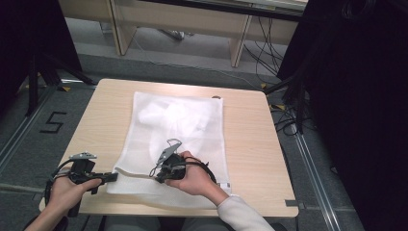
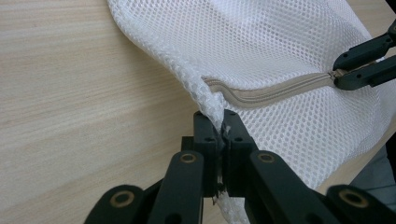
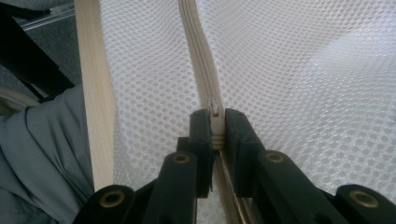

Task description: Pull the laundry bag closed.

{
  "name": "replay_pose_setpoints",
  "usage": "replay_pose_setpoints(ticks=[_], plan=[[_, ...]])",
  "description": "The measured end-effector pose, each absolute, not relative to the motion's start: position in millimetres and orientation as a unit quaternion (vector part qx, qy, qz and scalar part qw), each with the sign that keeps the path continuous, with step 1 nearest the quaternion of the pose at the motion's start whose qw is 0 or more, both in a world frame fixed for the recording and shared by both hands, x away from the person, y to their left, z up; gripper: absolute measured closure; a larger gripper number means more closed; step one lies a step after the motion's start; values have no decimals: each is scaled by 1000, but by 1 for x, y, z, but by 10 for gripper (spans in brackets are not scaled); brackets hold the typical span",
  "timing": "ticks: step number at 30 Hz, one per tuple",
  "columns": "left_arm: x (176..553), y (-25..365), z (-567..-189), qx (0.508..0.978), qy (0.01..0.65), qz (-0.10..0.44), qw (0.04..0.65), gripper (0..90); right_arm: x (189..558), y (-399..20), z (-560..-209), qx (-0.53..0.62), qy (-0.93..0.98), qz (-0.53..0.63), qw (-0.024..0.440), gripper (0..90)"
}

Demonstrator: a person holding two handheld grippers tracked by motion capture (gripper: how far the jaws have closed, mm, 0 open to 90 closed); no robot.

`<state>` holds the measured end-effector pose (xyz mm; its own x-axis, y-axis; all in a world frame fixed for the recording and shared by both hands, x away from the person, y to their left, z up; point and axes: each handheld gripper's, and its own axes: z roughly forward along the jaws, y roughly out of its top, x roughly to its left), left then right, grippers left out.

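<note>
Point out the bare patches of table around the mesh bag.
Bare table runs right of the mesh bag; a narrower strip lies on its left, a thin one behind. The near edge is crowded: left gripper and right gripper clamp the bag.

A single black numeral "5" (image 1: pixel 53 122) is marked on the grey floor (image 1: pixel 29 144), just off the counter's (image 1: pixel 250 144) left edge. Nothing else is legible.

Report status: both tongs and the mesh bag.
Left tongs shut on white mesh laundry bag's corner. Right tongs shut on beige zipper pull. Nothing in the way.
</note>
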<state>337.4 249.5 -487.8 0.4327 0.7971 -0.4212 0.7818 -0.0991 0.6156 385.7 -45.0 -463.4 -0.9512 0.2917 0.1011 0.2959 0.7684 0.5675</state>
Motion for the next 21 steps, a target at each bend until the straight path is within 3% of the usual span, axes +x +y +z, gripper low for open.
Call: replay_pose_setpoints(ticks=[21], plan=[[337,249,-489,740,535,13,408,861,386,-57,-460,-159,-940,-301,4,827]])
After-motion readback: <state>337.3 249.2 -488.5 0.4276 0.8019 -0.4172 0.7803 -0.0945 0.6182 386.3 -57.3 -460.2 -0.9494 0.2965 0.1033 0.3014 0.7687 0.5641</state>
